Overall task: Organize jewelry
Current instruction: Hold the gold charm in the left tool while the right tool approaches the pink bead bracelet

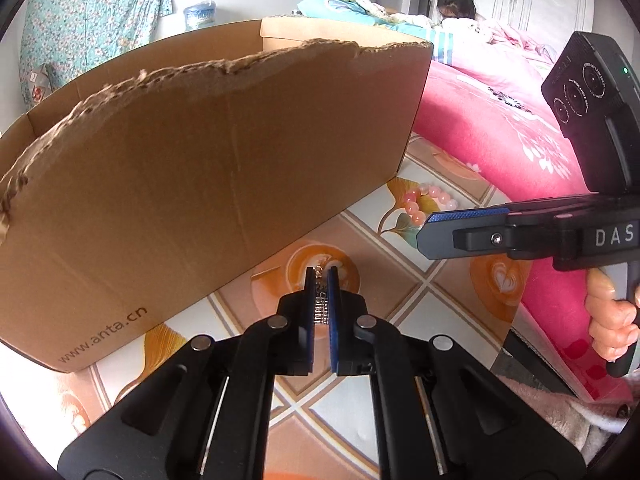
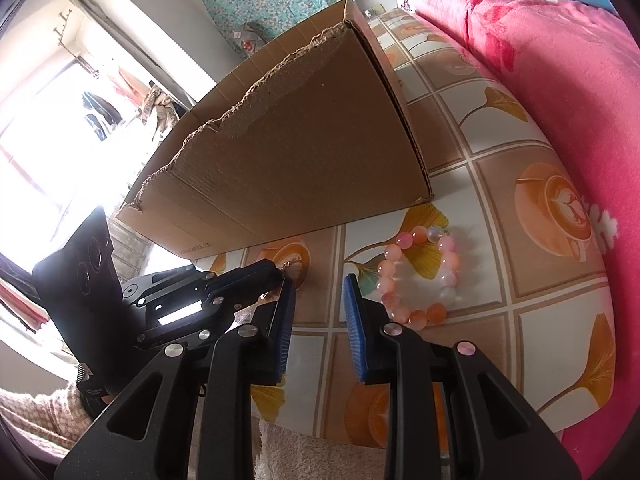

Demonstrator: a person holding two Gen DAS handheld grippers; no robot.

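Note:
My left gripper is shut on a thin silver chain piece and holds it just above the table, in front of the cardboard box. The chain's top sticks out past the fingertips. A pink bead bracelet lies on the table to the right of the box; it also shows in the left wrist view. My right gripper is open and empty, hovering beside the bracelet, with its right finger close to the beads. The left gripper shows at the left of the right wrist view.
The open cardboard box with a torn top edge takes up the table's back. The table has a patterned tile cloth and a rounded edge. A pink bed runs along the right side.

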